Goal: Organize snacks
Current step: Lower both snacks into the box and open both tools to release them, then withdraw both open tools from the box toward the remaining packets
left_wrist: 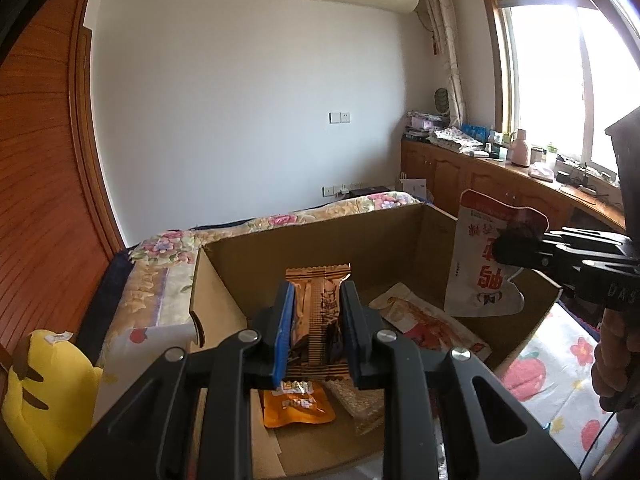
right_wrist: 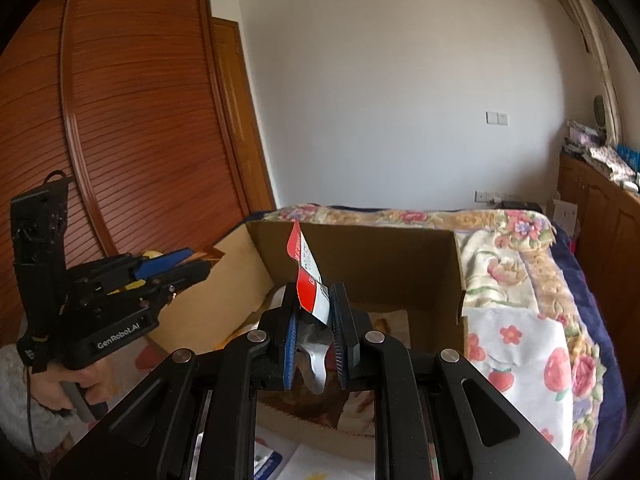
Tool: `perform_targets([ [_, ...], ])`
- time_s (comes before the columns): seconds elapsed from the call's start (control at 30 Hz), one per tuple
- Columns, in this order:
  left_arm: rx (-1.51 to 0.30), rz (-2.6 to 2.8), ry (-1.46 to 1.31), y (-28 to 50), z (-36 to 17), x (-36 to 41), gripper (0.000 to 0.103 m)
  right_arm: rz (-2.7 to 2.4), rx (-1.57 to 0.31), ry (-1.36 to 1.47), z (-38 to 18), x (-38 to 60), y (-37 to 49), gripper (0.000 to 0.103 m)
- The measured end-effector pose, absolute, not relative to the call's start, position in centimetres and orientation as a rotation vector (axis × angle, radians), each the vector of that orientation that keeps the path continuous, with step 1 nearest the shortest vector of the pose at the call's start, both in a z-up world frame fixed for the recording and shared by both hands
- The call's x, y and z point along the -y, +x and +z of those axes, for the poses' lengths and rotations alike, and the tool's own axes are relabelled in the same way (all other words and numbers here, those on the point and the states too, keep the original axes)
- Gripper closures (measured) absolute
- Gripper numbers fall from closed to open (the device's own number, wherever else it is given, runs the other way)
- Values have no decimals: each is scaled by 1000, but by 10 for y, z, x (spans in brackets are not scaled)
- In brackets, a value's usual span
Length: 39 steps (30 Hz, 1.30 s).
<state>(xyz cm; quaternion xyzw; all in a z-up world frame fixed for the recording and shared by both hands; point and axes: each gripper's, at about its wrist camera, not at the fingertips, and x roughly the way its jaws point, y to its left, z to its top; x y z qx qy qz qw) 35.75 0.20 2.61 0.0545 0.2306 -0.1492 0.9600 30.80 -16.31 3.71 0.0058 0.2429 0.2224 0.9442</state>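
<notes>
Pinching a crinkly copper foil packet (left_wrist: 316, 320), left fingers (left_wrist: 285, 332) hover; right fingers (right_wrist: 295, 336) clamp a glossy white pouch (right_wrist: 310, 292).

Cardboard box (left_wrist: 320, 236) open on top; packets (left_wrist: 436, 328) cover floor, walls block sideways entry.

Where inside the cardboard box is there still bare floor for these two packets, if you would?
Bare cardboard lies along the far wall of the cardboard box and its left side. The near middle is crowded: orange packet, and flat pouch at right.
</notes>
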Motion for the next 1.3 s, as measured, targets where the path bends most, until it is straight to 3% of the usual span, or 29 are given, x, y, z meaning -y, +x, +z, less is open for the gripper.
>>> perform_targets([
  [0.37,-532,-274,46,376,0,-16,81,429,-563,2,15,156,333,90],
  [0.63,-545,-271,58,372,-5,-13,74,413,-640,-18,-3,153,347,89],
  [1.3,-517,-240,46,310,20,-49,63,390,-612,3,21,180,303,68],
])
